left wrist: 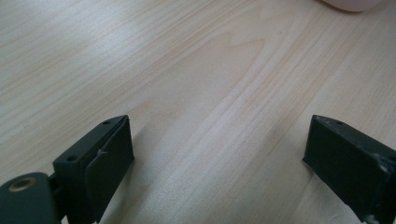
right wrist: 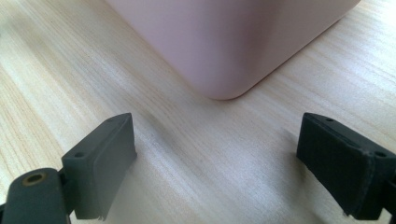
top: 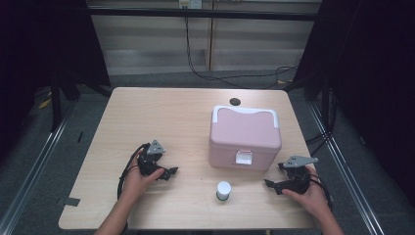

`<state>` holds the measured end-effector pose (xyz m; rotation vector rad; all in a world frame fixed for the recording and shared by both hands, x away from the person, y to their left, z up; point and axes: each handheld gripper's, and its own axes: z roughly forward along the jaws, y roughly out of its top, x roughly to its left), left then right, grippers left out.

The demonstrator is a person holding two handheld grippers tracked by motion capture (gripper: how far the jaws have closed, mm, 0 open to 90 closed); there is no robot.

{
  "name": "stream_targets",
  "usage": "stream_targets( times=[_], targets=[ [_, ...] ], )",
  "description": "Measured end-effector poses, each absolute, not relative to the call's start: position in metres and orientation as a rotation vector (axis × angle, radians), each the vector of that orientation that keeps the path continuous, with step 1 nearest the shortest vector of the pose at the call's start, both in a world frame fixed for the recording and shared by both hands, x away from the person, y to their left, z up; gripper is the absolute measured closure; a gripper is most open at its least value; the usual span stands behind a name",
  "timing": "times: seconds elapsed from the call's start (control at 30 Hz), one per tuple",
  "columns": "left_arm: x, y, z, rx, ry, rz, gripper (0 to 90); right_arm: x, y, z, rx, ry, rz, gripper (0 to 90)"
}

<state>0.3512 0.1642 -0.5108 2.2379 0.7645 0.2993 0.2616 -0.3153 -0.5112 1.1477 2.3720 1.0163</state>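
Pink box on table, lid shut. Left gripper and right gripper both wide, empty, flanking box front. Cup just before box. Advise: approach latch square, w/o nudging cup.

Right gripper view. The right gripper is reaching up from six o'clock with its two black jaws standing wide apart, one at about seven o'clock and one at about four o'clock, and nothing is lying between them. A pink box is occupying the twelve o'clock region, its rounded lower corner pointing toward the gap between the jaws but staying apart from them. The light wooden table is showing beneath; the gripper appears to be hovering low over it.
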Motion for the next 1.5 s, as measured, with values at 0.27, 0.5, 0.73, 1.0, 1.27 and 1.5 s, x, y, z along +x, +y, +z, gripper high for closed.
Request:
stream_targets(
  times=[0.27, 0.5, 0.73, 1.0, 1.27, 1.5],
  targets=[
    [0.351, 0.165, -0.511, 2.236, 0.767, 0.292, 7.6, 0.261, -0.316, -0.511, 1.150, 2.370, 1.026, 12.5],
    [0.355, 0.163, -0.498, 2.269, 0.853, 0.182, 17.8, 0.262, -0.326, -0.504, 1.166, 2.406, 0.998, 26.8],
    [0.361, 0.151, -0.480, 2.303, 0.865, 0.139, 17.7, 0.262, -0.340, -0.493, 1.167, 2.439, 0.967, 68.7],
    [0.374, 0.126, -0.447, 2.354, 0.840, 0.082, 17.4, 0.279, -0.349, -0.477, 1.219, 2.355, 0.958, 89.8],
    [0.372, 0.111, -0.444, 2.385, 0.805, 0.067, 17.0, 0.313, -0.337, -0.459, 1.201, 2.271, 0.957, 89.9],
    [0.371, 0.105, -0.441, 2.397, 0.772, 0.060, 17.0, 0.330, -0.331, -0.454, 1.200, 2.241, 1.031, 89.8]
  ],
)
